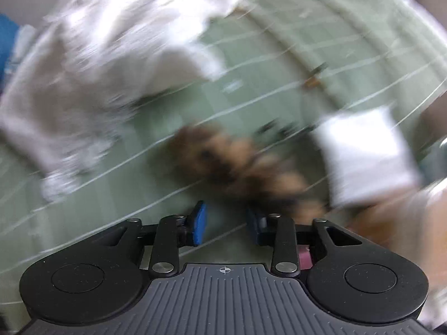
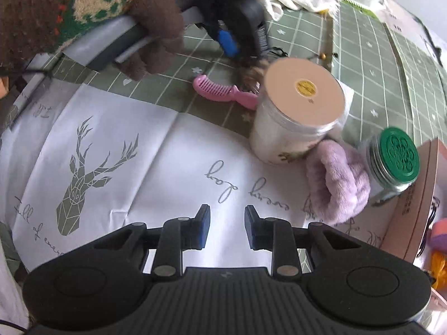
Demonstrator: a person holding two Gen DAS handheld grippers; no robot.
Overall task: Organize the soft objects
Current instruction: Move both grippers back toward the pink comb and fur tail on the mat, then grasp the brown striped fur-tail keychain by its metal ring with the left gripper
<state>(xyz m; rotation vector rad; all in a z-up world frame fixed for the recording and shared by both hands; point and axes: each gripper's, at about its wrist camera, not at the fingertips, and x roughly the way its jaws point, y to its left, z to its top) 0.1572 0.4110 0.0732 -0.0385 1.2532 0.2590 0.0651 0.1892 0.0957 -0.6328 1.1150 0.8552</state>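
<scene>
Your left gripper (image 1: pixel 226 224) is parted narrow, holding nothing, with the brown furry toy (image 1: pixel 237 164) just ahead and slightly right on the green grid cloth (image 1: pixel 321 42). Your right gripper (image 2: pixel 226 227), also parted and bare, is well apart from it, nearer the lilac plush band (image 2: pixel 335 184).

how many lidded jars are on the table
2: a white jar with a tan lid beside the pink comb, and a glass jar with a green lid right of the purple scrunchie. Others may be hidden.

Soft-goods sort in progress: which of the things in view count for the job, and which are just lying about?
For the job:
lilac plush band
brown furry item
white cloth

Lying about:
pink comb
tan-lidded jar
green-lidded jar
box
</scene>
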